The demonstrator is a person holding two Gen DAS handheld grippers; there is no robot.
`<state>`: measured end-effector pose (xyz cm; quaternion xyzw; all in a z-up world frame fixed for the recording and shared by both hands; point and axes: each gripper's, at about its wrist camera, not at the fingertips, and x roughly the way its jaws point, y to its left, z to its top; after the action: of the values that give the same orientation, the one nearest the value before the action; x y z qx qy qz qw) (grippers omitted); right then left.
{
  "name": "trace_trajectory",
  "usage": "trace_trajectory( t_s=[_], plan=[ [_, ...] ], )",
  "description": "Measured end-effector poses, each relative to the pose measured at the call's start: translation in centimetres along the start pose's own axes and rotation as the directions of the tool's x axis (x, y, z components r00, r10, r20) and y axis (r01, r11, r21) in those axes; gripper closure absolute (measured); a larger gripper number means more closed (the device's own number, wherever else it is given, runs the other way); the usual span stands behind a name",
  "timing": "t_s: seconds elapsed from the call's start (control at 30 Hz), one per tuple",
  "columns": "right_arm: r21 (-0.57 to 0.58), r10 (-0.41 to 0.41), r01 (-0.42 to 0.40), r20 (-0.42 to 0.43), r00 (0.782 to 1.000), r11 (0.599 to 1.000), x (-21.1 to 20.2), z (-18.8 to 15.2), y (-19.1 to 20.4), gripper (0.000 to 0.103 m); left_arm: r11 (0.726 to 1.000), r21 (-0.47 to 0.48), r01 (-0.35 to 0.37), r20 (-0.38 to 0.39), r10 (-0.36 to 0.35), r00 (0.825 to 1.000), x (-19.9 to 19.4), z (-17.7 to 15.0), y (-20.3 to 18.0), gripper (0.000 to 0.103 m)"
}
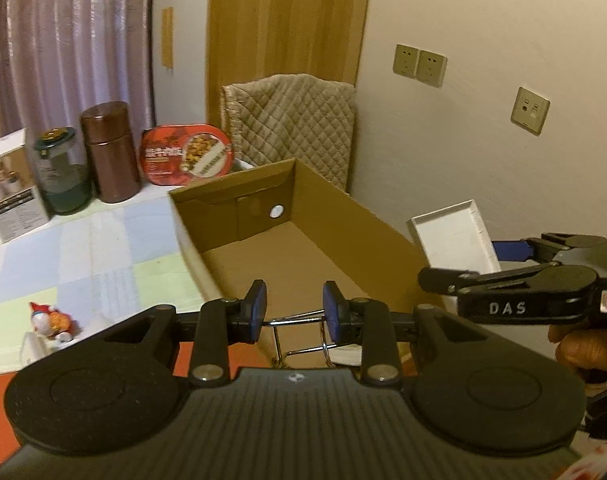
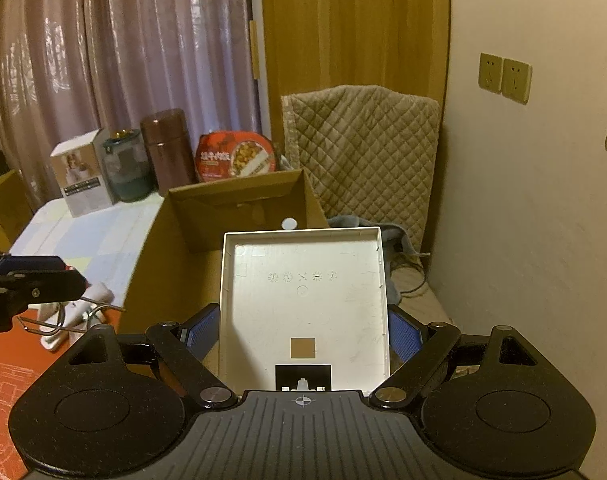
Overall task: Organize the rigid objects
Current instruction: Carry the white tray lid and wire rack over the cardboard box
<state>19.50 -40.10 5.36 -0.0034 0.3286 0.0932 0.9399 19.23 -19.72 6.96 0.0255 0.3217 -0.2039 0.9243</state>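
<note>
Pinching a wire rack (image 1: 299, 334) between its blue pads, the left claw (image 1: 294, 316) is seen pressed in on the thin metal frame, which hangs below the fingers at the near edge of an open cardboard box (image 1: 287, 236). A white tray (image 2: 303, 304) is gripped by the right claw (image 2: 303, 334), whose jaws stand wide with the pads against the tray's two side walls; the tray is held tilted up, its hollow side facing the camera, over the near part of the box (image 2: 239, 208). In the left view the tray (image 1: 453, 236) and the right claw (image 1: 463, 276) appear at the right, just past the box's right wall, with a hand (image 1: 583, 350) on the handle. The box rests on a surface covered by a pastel checked cloth (image 1: 63, 256). At the far left of that surface a white carton (image 1: 9, 188), a glass jar (image 1: 61, 172), a brown canister (image 1: 109, 152) and a red food tin (image 1: 187, 156) are lined up. A small red-and-white figurine (image 1: 51, 322) lies on the cloth at the near left. Behind the box a quilted beige cover (image 1: 291, 128) is draped, with wall sockets (image 1: 419, 66) to its right and curtains (image 1: 63, 40) at the far left.
</note>
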Motion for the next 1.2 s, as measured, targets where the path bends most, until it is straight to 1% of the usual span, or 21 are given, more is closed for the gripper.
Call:
trace_trajectory(
  t_s=[0.17,0.33,0.53,0.8,1.07,1.2],
  plan=[
    [0.005,0.021,-0.020,-0.036,0.999,1.000,1.9,-0.2,-0.8,0.020,1.000,0.006,0.023,-0.024,-0.023,0.999,2.6,0.3,-0.3,0.077],
    [-0.003,0.025,-0.025,-0.065,0.998,1.000,3.4,-0.7,-1.1,0.020,1.000,0.012,0.028,-0.057,-0.028,0.998,4.9,-0.1,-0.1,0.077],
    [0.001,0.030,-0.030,-0.076,0.997,1.000,4.3,-1.1,-1.6,0.020,0.999,0.024,0.030,-0.082,-0.028,0.996,6.5,-0.5,0.0,0.077],
    [-0.001,0.033,-0.033,-0.079,0.996,0.999,4.7,-1.0,-1.5,0.020,0.999,0.036,0.032,-0.099,-0.028,0.995,7.3,-0.8,-0.4,0.077],
    [-0.001,0.033,-0.033,-0.078,0.996,0.999,4.8,-1.0,-1.5,0.020,0.998,0.033,0.047,-0.112,-0.043,0.993,7.6,-0.9,-0.4,0.077],
    [-0.001,0.033,-0.033,-0.078,0.996,0.999,4.8,-1.0,-1.5,0.020,0.999,0.024,0.048,-0.101,-0.046,0.994,7.3,-0.9,-0.2,0.077]
  ],
)
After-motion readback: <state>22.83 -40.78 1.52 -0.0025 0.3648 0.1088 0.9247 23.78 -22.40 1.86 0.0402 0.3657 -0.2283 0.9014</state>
